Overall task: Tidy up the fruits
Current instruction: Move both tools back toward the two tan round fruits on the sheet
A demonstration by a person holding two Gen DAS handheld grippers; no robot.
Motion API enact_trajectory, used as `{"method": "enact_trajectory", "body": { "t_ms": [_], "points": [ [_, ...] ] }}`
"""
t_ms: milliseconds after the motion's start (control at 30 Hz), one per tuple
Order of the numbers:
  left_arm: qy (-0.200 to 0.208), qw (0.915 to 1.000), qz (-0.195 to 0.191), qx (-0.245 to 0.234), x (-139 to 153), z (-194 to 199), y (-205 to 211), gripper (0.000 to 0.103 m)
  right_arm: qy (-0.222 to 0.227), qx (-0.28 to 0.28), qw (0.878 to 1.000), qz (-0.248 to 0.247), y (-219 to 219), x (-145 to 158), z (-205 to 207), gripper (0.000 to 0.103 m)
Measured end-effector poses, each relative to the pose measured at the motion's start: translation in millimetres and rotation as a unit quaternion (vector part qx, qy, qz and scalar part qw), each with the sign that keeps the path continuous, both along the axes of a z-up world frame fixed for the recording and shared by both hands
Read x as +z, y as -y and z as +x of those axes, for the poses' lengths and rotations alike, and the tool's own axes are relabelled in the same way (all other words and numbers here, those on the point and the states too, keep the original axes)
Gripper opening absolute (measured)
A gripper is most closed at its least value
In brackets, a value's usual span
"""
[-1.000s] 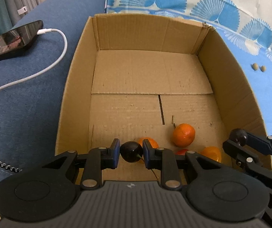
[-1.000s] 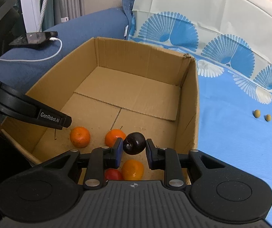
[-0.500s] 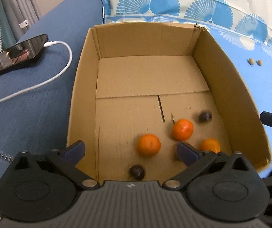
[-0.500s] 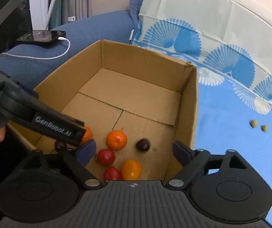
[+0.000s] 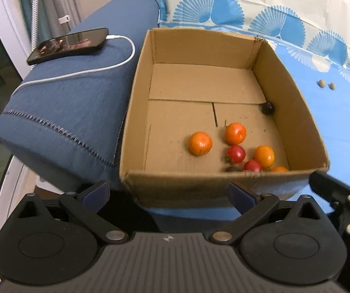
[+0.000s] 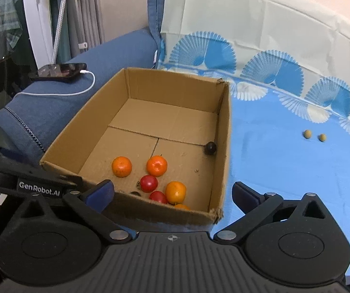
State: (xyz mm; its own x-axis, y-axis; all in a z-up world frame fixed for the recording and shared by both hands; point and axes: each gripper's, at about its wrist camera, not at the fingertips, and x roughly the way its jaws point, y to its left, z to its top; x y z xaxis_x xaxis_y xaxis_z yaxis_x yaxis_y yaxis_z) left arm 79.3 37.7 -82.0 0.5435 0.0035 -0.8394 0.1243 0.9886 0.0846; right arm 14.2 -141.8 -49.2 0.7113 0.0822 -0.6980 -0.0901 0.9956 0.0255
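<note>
Blue fan-print sheet (image 6: 284,171) on the right, dark blue cushion (image 5: 77,102) on the left, bearing a phone (image 5: 69,45) on a white cable (image 5: 116,66); between them a cardboard box (image 5: 199,188), open at the top.

Inside, gathered toward the near right corner: four oranges (image 5: 200,143), one barely showing above the near rim, and two red tomatoes (image 5: 236,154). Farther back, touching the right wall: a dark plum (image 5: 267,108). Tight against the near wall, half hidden by the rim: a second dark fruit (image 5: 232,169).

Left tongs (image 5: 167,194): spread wide, having just been opening, with nothing between the pads, hanging just short of the box's near wall. Right tongs (image 6: 172,193): likewise spread wide, having just been opening, also empty, level with the box's near right corner.

Probably next, given the task: the two small olive-coloured fruits (image 6: 307,133), side by side on the sheet, well apart from the box, far and to the right of both pairs of tongs. Round or nearly so, too small to show any long axis, hence no wrist turn called for on that score. Plainly nearer the right tongs; for the left, a reach across the box and past the other hand. Worth minding: small round things on soft cloth, apt to roll or sink away from closing pads.
</note>
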Motion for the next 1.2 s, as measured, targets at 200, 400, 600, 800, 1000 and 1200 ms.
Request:
{"method": "enact_trajectory", "body": {
  "t_ms": [200, 400, 600, 800, 1000, 1200],
  "points": [
    [0.019, 0.9997, 0.0, 0.015, 8.8, -35.3, -0.7, 0.103, 0.019, -0.019, 1.0, 0.011, 4.3, 11.1, -24.4, 0.102],
    [0.046, 0.9989, 0.006, 0.003, 20.4, -55.7, 7.5, 0.103, 0.046, -0.017, 0.999, 0.01, 4.2, 21.5, -47.6, 0.102],
    [0.059, 0.9982, 0.007, -0.004, 28.5, -72.5, 14.5, 0.103, 0.068, -0.03, 0.997, 0.016, 12.9, 29.9, -67.9, 0.102],
    [0.071, 0.9974, 0.006, -0.001, 35.1, -81.1, 13.7, 0.103, 0.072, -0.03, 0.997, 0.015, 16.4, 32.4, -79.4, 0.102],
    [0.082, 0.9966, 0.009, 0.0, 40.1, -87.4, 14.3, 0.103, 0.083, 0.001, 0.996, -0.013, 7.9, 34.2, -87.8, 0.102],
    [0.085, 0.9963, 0.009, -0.002, 41.7, -89.7, 14.1, 0.103, 0.094, 0.019, 0.995, -0.029, 1.5, 35.6, -93.5, 0.102]
  ]
}}
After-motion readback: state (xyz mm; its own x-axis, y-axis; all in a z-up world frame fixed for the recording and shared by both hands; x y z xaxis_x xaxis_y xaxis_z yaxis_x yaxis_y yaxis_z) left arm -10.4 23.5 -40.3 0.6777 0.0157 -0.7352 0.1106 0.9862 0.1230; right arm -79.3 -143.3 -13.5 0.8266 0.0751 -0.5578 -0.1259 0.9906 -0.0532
